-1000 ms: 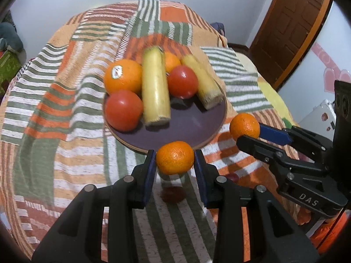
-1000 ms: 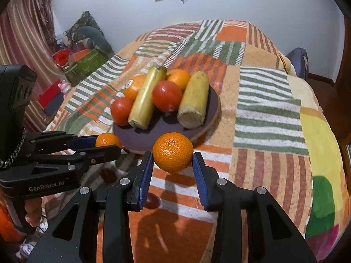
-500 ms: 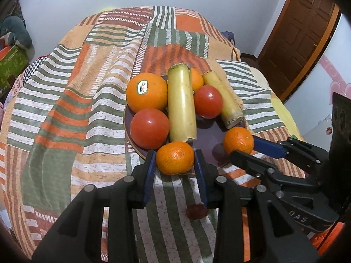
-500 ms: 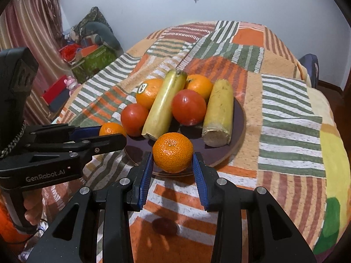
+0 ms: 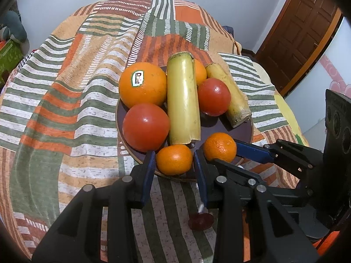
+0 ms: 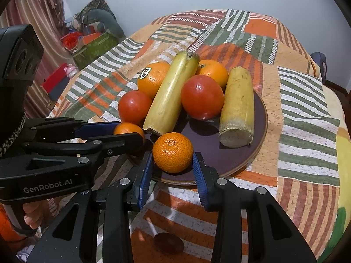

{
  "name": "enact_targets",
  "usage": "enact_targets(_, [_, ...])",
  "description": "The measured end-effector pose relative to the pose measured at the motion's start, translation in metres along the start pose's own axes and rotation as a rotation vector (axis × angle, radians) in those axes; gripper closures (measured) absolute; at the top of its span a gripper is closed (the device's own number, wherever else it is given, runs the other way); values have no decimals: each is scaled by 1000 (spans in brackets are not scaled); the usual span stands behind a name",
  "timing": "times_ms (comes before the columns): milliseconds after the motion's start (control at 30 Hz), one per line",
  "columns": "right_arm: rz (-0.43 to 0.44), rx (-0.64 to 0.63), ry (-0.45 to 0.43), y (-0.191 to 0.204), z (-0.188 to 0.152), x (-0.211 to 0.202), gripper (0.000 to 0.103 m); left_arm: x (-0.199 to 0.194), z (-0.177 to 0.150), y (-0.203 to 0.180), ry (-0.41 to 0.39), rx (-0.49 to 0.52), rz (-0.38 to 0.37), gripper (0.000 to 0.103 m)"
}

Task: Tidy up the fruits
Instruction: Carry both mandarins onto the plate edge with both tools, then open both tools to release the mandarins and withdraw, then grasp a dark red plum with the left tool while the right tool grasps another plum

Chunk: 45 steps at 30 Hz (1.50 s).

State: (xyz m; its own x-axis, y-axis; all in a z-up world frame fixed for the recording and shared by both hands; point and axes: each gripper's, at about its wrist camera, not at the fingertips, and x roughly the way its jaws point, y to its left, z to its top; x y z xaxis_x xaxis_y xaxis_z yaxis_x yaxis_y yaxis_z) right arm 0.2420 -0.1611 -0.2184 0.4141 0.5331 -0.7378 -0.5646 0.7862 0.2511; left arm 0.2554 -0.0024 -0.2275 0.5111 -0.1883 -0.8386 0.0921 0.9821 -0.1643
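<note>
Left gripper [image 5: 174, 164]: jaws narrow, clamped on a mandarin [image 5: 174, 159] at the near rim of the dark plate [image 5: 245, 129]. Right gripper [image 6: 172, 164]: jaws narrow, clamped on a second mandarin [image 6: 172, 152], just beside the first, over the same rim. Plate on the striped bedspread [image 5: 65, 109] carries two oranges, two tomatoes and two yellow stalk sections [image 5: 183, 100], touching one another
</note>
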Motion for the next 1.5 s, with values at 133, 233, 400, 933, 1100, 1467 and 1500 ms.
enact_targets(133, [3,1,7,0,0,1,68,1,0,1,1,-6,-3,69])
enact_targets(233, [1,3,11,0,1,0,68,1,0,1,3,-5,-1,68])
enact_targets(400, [-9,7,7,0,1,-4,68,-6,-3,1,-5,-4,5,68])
enact_targets(933, [-65,4,-37,3,-18,-52,67,-50,-33,-9,-31,17,7,68])
enact_targets(1100, [-74,-12,-2,5,-36,-56,65,-47,-50,-16,10,33,2,68])
enact_targets(1467, [-51,-35,61,12,-58,-42,65,-24,-66,-29,81,70,-10,68])
enact_targets(1500, [-50,-34,65,12,-58,-39,65,-22,-66,-30,85,71,-9,68])
